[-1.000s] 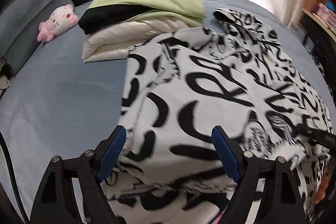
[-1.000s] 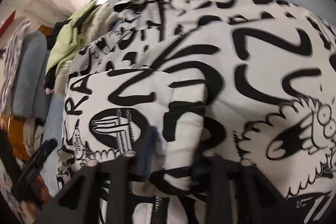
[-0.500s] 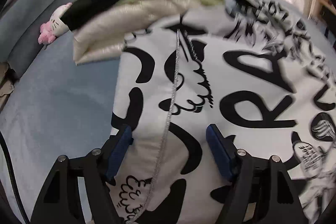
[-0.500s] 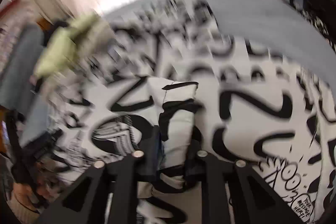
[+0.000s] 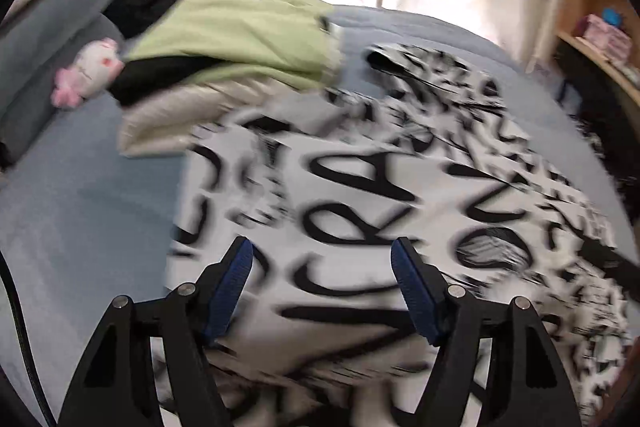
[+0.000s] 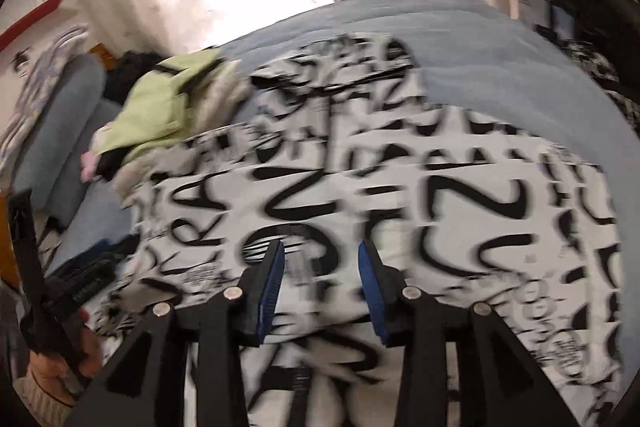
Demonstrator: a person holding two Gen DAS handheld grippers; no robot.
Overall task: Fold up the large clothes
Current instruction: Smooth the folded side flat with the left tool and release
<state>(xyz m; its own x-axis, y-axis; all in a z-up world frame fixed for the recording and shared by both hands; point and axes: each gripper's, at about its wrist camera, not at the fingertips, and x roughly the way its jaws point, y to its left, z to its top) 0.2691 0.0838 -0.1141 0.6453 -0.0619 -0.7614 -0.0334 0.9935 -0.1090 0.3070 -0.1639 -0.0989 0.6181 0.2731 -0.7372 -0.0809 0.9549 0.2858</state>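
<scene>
Jacket spread on the bed, both grippers free of it between folds.

The black-and-white lettered jacket [image 5: 384, 195] lies mostly flat on the blue bed [image 5: 80, 219], its far edge touching the folded green and cream pile [image 5: 240, 39] near the pillows. The right gripper [image 6: 320, 267] hangs over the jacket's middle, jaws opening, no cloth pinched between them. The left gripper [image 5: 322, 267] hovers over the jacket's near-left part, jaws set wide though closing slightly, nothing held. This looks like a release after one fold. The next move likely calls for both grippers to take a fresh edge of the jacket, on the side away from the pile, and carry it over evenly.
</scene>
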